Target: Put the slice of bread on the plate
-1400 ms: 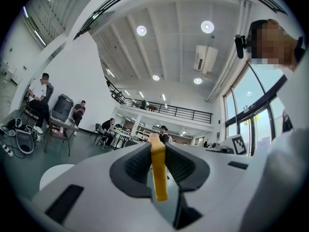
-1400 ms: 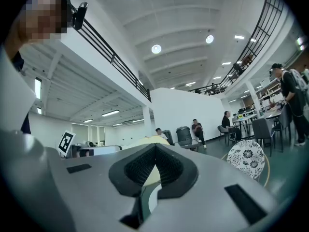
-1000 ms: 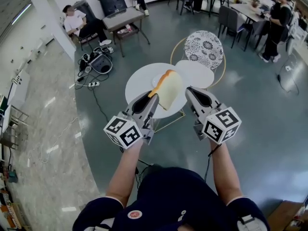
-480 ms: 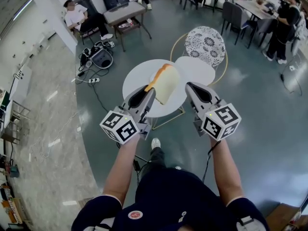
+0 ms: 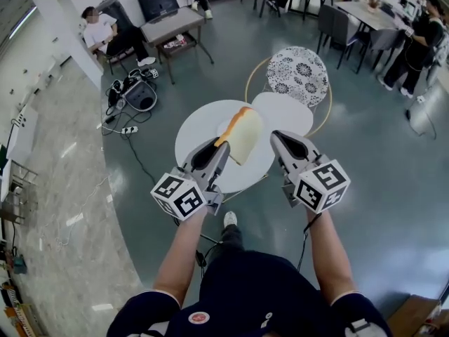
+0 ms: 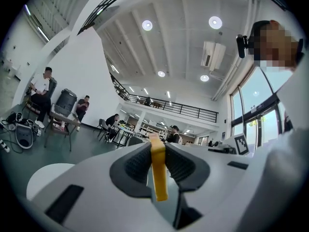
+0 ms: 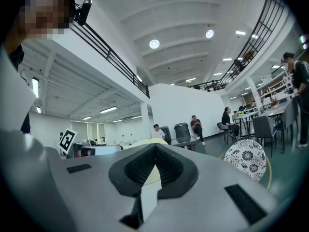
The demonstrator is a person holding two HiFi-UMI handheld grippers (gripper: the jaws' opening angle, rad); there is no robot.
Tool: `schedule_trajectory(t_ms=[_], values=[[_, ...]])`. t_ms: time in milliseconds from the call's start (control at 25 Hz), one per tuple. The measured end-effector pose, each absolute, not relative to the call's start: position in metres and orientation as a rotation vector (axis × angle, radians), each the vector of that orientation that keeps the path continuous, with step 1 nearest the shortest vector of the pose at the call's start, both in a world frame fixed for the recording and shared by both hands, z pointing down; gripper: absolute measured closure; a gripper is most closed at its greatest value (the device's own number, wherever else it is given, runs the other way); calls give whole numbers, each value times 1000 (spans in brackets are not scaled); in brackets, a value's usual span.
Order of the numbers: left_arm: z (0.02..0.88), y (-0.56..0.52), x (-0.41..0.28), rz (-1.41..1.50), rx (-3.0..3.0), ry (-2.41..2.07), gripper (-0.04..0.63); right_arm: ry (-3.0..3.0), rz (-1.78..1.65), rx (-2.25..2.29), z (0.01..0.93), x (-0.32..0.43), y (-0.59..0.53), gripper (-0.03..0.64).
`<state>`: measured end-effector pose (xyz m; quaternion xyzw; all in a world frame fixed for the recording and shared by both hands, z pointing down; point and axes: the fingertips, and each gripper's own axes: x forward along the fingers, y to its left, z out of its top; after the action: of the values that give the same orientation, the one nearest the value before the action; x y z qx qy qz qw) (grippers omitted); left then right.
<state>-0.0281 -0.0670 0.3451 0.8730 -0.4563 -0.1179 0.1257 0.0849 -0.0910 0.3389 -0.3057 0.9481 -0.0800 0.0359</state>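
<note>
Above the round white desk [image 5: 193,128], the slice of bread [image 5: 243,135] hangs in the air, pinched at its lower left edge by the left tool [image 5: 220,146]. In the left gripper view the slice [image 6: 158,170] stands edge-on as a yellow strip between the ribbed pads, which are clamped onto it from both sides. The right tool [image 5: 276,137] rides level beside it, just apart from the bread. In the right gripper view its jaws [image 7: 154,151] are pressed together with nothing between them, and the pale slice shows only beyond their tips.

Compared with a second ago, the grip is unchanged and the two tools keep the same spacing. What differs is the setting under them. The desk fills a little more of the head view, and a shoe [image 5: 230,218] now shows near its close edge, so the person appears to have stepped in and carried both tools forward together.

A faint brighter rim beside the bread's upper left may be the plate [image 5: 225,123], though white on white it is hard to be sure. The carry therefore looks nearly finished. The slice seems to be over or just short of its target, with lowering and letting go yet to be done.
</note>
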Motion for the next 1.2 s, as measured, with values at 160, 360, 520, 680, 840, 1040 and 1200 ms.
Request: schedule_trajectory(t_ms=[160,360,520,680,840,1040,1200], values=[[355,-96,-49,-345,2529,-1290,508,2918,-262,-980,345,66,-119,611],[366,-134,-76,-347,2515,-1232,508,2928,-290,-1038,352,39,-155,611],[377,-163,-98,-348,2503,-1180,508,2927,-323,-1083,361,18,-184,611],[385,-187,-121,-348,2495,-1130,508,2926,-352,-1121,370,-5,-205,611],[392,-208,-138,-352,2484,-1085,508,2925,-374,-1169,380,-21,-225,611],[399,-231,-149,-350,2478,-1047,508,2925,-403,-1207,388,-31,-247,611],[408,-235,-150,-349,2466,-1031,508,2932,-433,-1217,398,-33,-249,611]])
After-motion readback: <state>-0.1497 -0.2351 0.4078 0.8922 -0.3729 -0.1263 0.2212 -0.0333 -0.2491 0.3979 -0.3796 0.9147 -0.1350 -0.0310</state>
